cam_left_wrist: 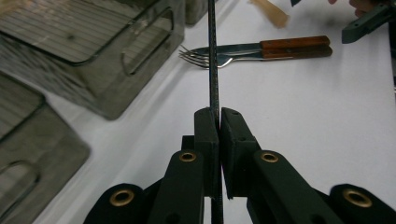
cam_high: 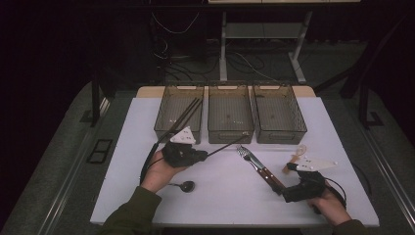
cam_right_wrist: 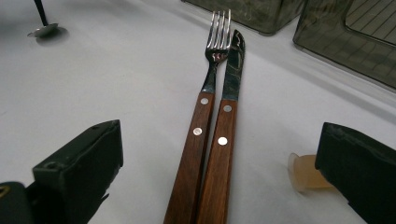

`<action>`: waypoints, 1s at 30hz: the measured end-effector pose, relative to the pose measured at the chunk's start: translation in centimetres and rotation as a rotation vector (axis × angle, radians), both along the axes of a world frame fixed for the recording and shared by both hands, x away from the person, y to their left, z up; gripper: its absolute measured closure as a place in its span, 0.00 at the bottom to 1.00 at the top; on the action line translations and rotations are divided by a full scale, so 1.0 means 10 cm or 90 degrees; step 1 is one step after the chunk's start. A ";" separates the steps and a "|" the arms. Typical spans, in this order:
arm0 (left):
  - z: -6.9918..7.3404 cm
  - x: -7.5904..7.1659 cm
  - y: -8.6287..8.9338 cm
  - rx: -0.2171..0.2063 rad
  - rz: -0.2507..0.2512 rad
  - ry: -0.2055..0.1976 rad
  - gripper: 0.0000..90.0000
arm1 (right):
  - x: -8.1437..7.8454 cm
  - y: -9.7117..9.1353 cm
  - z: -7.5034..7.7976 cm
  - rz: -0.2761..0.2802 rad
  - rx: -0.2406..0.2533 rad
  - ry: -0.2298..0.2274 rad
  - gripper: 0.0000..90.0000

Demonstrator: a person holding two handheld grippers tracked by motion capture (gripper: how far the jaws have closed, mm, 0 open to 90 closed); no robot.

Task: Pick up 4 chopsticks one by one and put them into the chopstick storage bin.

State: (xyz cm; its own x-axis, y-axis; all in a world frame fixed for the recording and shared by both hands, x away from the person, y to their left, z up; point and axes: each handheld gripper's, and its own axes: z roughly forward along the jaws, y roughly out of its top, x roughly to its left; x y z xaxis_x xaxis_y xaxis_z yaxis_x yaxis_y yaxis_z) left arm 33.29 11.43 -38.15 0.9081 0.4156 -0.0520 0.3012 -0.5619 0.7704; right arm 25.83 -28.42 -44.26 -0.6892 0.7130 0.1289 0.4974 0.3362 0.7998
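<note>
White table (cam_high: 215,196), three mesh bins (cam_high: 230,117) far. Left gripper (cam_high: 203,155) clamped on thin black chopstick (cam_high: 227,144), mid-table left: light, stiff, slippery, best pinched mid-shaft. Right gripper (cam_right_wrist: 219,158) jaws apart, straddling wood-handled fork (cam_right_wrist: 205,112) and knife (cam_right_wrist: 229,112).

My left gripper (cam_left_wrist: 218,122) is matte black with brass-coloured rivets, clamped on a thin black chopstick (cam_left_wrist: 213,56) with a fine dotted texture. At upper right of that view the fork (cam_left_wrist: 210,59) and knife (cam_left_wrist: 229,48) are silver with red-brown wooden handles. The table (cam_high: 220,196) is white; the three bins (cam_high: 230,115) are smoky translucent grey-brown. My right gripper (cam_right_wrist: 219,172) is black too.
</note>
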 end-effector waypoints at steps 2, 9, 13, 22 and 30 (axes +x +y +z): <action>0.02 0.02 0.06 -0.008 0.007 -0.002 0.95 | 0.00 0.00 0.00 -0.001 0.001 0.001 0.01; 0.11 0.12 0.26 -0.016 0.040 -0.008 0.95 | 0.00 0.00 0.00 -0.002 0.000 0.002 0.01; 0.15 0.20 0.36 -0.016 0.066 -0.012 0.95 | 0.01 0.00 0.00 -0.006 -0.001 0.000 0.01; 0.24 0.42 0.51 -0.012 0.124 -0.009 0.95 | 0.00 -0.01 0.00 -0.002 0.000 -0.002 0.01; 0.33 0.67 0.61 0.000 0.197 -0.015 0.95 | 0.00 0.00 0.00 -0.001 -0.002 -0.003 0.01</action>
State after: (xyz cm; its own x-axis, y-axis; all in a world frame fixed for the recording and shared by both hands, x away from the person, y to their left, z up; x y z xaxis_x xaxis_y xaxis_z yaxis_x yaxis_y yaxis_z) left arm 40.00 17.53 -34.82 0.7393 0.6726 -0.0330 0.4405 -0.4459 0.7792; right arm 25.83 -28.37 -44.25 -0.6885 0.7146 0.1238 0.4947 0.3379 0.8007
